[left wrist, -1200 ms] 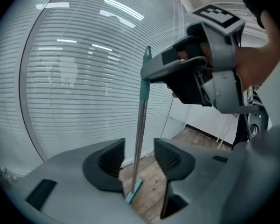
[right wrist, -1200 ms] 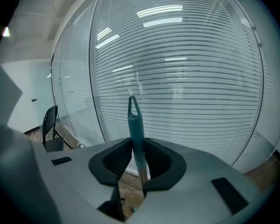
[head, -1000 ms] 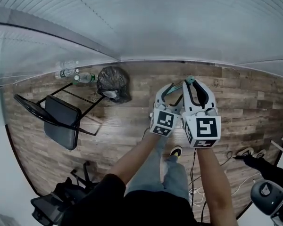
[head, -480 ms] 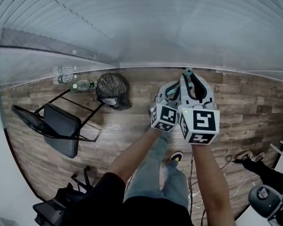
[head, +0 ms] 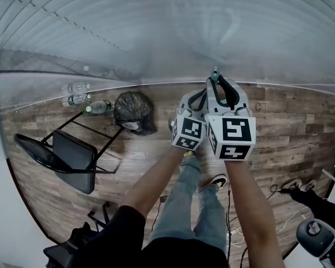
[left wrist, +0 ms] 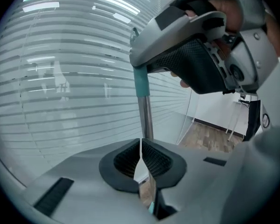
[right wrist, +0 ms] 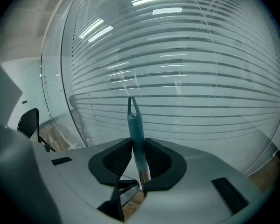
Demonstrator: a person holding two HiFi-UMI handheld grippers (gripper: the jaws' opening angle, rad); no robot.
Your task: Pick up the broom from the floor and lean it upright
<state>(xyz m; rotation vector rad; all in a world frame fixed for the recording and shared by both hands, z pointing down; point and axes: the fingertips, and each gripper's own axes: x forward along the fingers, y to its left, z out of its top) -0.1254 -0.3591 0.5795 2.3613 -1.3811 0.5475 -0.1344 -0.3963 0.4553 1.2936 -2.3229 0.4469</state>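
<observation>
The broom's teal handle end (right wrist: 135,125) stands upright between the pads of my right gripper (right wrist: 138,160), which is shut on it. In the head view its tip (head: 215,77) pokes up past the right gripper (head: 223,89), close to the glass wall. My left gripper (left wrist: 141,160) has just been closing. Its pads now meet with nothing between them. The metal pole (left wrist: 145,115) rises just beyond its tips, up to the right gripper (left wrist: 196,64). In the head view the left gripper (head: 194,100) sits beside and slightly below the right one. The broom head is hidden.
A glass wall with blinds (head: 156,38) stands right ahead. A black folding chair (head: 72,155), a black bag (head: 134,111) and bottles (head: 97,106) are at the left on the wooden floor. Cables and shoes (head: 293,183) lie at the right.
Both grippers have moved together towards the glass wall, carrying the broom handle. The left gripper's fingers have drawn together.
</observation>
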